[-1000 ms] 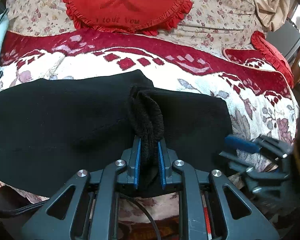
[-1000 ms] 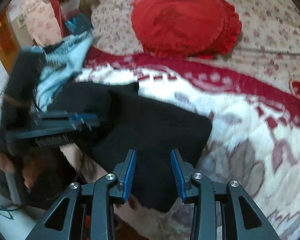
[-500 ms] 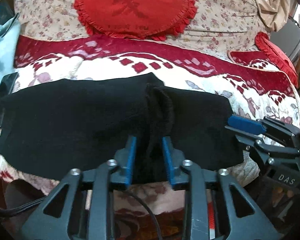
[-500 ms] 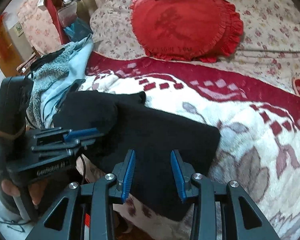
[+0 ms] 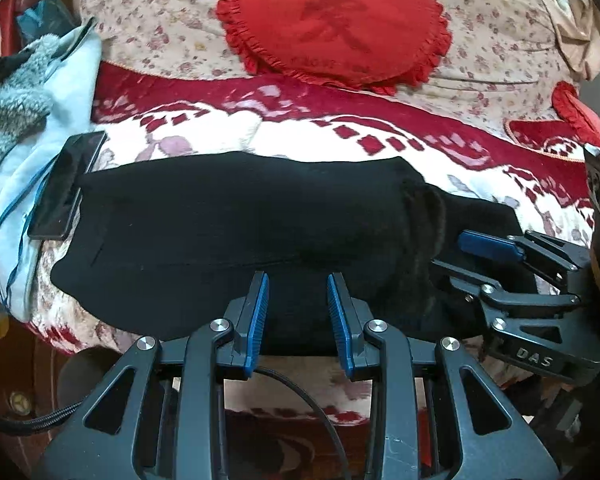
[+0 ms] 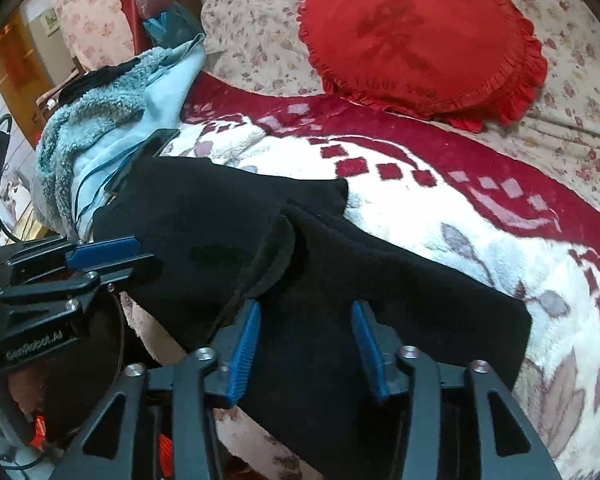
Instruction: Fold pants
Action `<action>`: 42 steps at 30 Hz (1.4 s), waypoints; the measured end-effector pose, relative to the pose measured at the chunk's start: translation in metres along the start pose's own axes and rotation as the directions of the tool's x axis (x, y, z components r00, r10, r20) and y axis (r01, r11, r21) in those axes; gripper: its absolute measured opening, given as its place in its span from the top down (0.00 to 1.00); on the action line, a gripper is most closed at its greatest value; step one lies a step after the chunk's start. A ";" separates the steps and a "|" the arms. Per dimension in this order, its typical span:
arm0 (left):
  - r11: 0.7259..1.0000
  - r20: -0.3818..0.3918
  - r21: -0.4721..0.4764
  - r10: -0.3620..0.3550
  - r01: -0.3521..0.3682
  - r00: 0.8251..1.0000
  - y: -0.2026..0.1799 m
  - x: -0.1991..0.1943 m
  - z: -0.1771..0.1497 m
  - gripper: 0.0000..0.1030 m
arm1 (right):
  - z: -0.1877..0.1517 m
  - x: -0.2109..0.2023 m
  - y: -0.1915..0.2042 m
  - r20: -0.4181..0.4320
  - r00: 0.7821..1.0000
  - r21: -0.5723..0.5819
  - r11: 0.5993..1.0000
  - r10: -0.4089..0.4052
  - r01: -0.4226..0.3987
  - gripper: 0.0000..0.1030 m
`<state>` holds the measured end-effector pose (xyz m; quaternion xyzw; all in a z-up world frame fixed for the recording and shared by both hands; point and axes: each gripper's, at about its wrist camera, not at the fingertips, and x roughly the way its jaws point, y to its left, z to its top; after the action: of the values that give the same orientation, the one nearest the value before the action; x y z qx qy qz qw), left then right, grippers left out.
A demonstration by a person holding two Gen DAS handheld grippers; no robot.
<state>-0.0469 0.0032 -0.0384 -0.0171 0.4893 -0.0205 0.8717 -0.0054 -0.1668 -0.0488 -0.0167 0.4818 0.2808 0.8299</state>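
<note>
The black pants lie folded across the near edge of a bed, on a white and red flowered blanket, with a rumpled ridge of cloth where one folded layer ends over the other. The left tool is tilted steeply down over the near hem of the pants, its blue pads a modest gap apart after just opening; only flat black cloth shows behind the gap and neither pad presses on it, so nothing is pinched. The right tool is angled down in much the same way over the other end of the pants, beside the ridge; its jaws have just been spreading wider, and its pads stand well apart above the cloth without gripping it. Seen from the left wrist, the right tool reaches in from the right edge with one blue pad over the pants. From the right wrist, the left tool comes in from the left, and part of the hand holding it shows below its body. A dark phone with a blue cable lies just beside the far end of the pants, next to a light blue fleece garment. A red frilled cushion rests farther back on flowered bedding.
</note>
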 end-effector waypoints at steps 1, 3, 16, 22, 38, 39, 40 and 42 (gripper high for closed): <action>1.000 -0.006 -0.007 0.000 -0.001 1.000 0.002 0.001 0.000 0.72 | 0.000 0.001 0.000 -0.003 1.000 0.002 1.000 0.007 -0.007 0.48; 1.000 -0.012 -0.020 -0.001 0.001 1.000 0.006 0.002 0.001 0.72 | 0.001 0.001 -0.002 -0.002 0.999 0.020 0.999 0.047 -0.047 0.39; 0.996 -0.014 -0.084 0.005 -0.006 1.000 0.035 -0.004 -0.002 0.72 | 0.014 -0.016 0.025 0.041 0.996 -0.024 0.997 0.079 -0.078 0.37; 0.992 -0.022 -0.121 0.028 -0.031 0.999 0.049 -0.004 -0.003 0.72 | 0.018 0.012 0.025 -0.025 0.998 -0.031 0.998 0.055 -0.056 0.37; 0.961 -0.030 -0.276 0.023 -0.030 0.999 0.112 -0.013 -0.012 0.72 | 0.070 0.008 0.076 0.025 0.989 -0.130 0.981 0.145 -0.141 0.37; 0.958 -0.032 -0.286 0.021 -0.029 0.999 0.116 -0.014 -0.013 0.72 | 0.073 0.011 0.079 0.022 0.988 -0.136 0.979 0.153 -0.149 0.37; 0.953 -0.034 -0.301 0.019 -0.029 0.999 0.121 -0.014 -0.014 0.72 | 0.077 0.015 0.083 0.014 0.987 -0.142 0.977 0.160 -0.157 0.37; 0.946 -0.036 -0.322 0.017 -0.027 0.999 0.127 -0.014 -0.015 0.72 | 0.084 0.025 0.091 -0.006 0.987 -0.154 0.975 0.163 -0.162 0.37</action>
<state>-0.0642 0.1309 -0.0405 -0.1537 0.5003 0.0692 0.8493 0.0266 -0.0541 -0.0021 -0.0403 0.4559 0.3843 0.8018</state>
